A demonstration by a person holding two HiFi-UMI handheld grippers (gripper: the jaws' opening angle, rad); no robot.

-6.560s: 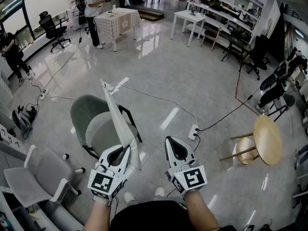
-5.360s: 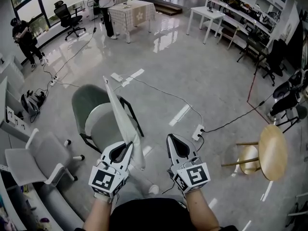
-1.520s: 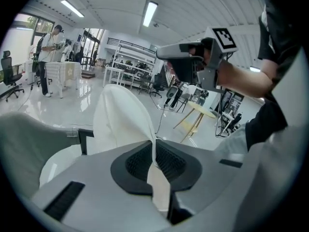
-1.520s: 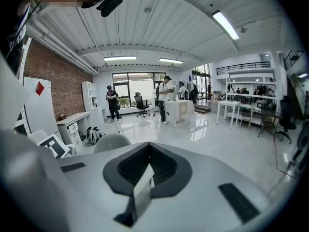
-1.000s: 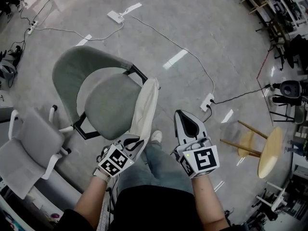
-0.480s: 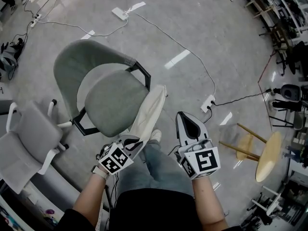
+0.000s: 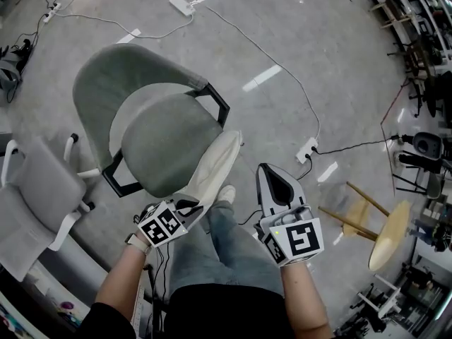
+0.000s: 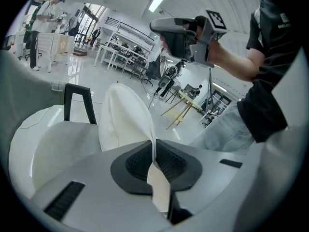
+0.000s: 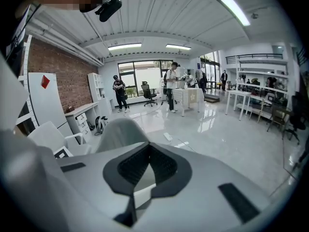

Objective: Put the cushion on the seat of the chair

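Two hand-held grippers are in use. At left, the left hand-held gripper is clamped on the near corner of the cream cushion, and fabric fills its closed jaws. The cushion stands on edge along the right rim of the seat of the green chair, not yet flat. Whether it touches the seat cannot be told. At right, the right hand-held gripper has its jaws together on nothing, apart from the cushion.

Procedure, as judged:
1. Swing the gripped corner leftward and lower it, so the cushion tips flat onto the seat centre, clear of the black armrest.
2. Release only once it lies supported.
3. If it slumps off the near edge, nudge it back with the right hand-held gripper.

Count, left to right:
- one grey-white chair
- one green chair
- one cushion
- two floor power strips, one far and one right
- one wooden stool
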